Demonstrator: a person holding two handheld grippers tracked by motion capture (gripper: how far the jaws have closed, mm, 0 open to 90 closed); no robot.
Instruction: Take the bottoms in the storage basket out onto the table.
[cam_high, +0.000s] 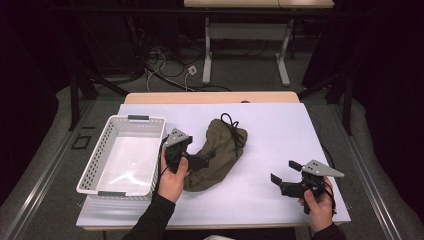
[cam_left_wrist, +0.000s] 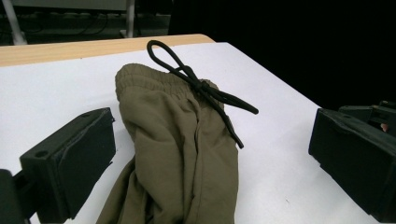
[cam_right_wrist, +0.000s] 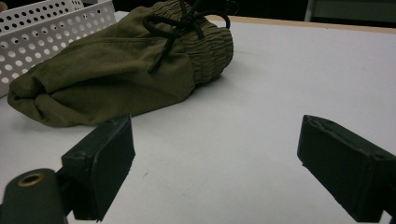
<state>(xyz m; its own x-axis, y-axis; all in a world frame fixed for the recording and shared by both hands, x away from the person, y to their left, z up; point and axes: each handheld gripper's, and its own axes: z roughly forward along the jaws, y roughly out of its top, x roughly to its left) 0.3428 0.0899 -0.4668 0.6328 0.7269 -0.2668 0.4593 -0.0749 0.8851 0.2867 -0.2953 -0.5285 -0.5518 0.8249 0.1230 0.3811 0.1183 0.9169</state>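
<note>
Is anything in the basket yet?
No, in the high view the white basket shows a bare floor, and the olive garment lies on the table beside it.

So on the table: one crumpled olive-green fabric garment with a black drawstring (cam_high: 218, 152) mid-frame, one white perforated plastic basket (cam_high: 95, 160) at left, and two handheld black grippers, left one (cam_high: 204, 161), right one (cam_high: 283, 177).
</note>
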